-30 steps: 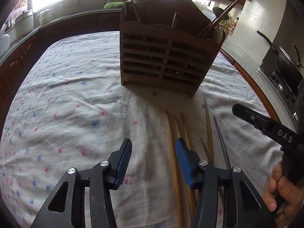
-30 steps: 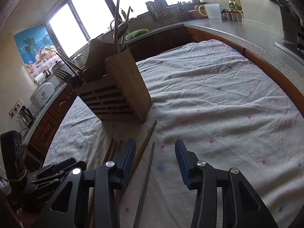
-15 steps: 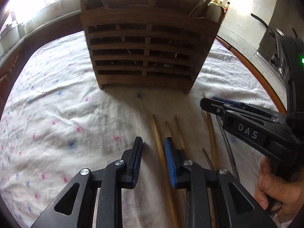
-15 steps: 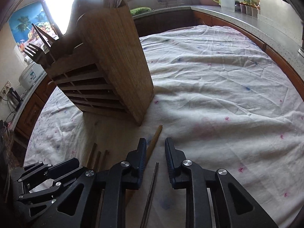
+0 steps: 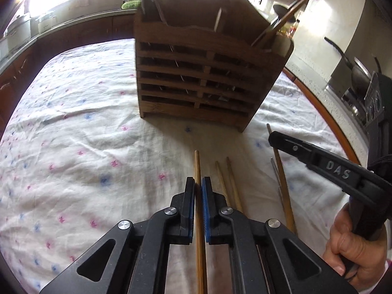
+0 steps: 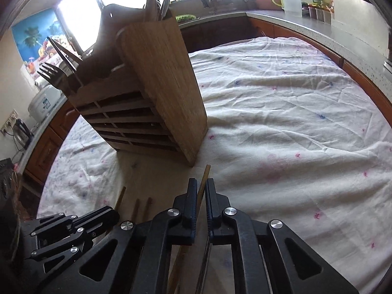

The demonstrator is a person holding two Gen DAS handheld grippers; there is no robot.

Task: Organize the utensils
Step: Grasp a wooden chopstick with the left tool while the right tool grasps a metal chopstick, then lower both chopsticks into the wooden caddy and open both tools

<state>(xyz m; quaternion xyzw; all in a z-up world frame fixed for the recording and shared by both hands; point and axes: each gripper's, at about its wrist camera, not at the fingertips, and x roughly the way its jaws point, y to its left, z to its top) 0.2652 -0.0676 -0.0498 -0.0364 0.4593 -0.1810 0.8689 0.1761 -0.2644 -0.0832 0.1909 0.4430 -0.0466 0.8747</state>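
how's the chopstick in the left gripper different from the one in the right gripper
The left gripper clamps the leftmost chopstick, which lies out in front of the holder. The right gripper clamps the rightmost chopstick, whose tip reaches the holder's corner. Both are wooden and lie on the cloth.

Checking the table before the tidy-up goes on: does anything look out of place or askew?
Yes. Several wooden chopsticks lie loose on the tablecloth before the wooden utensil holder, not inside it. The left gripper and right gripper each close around one.
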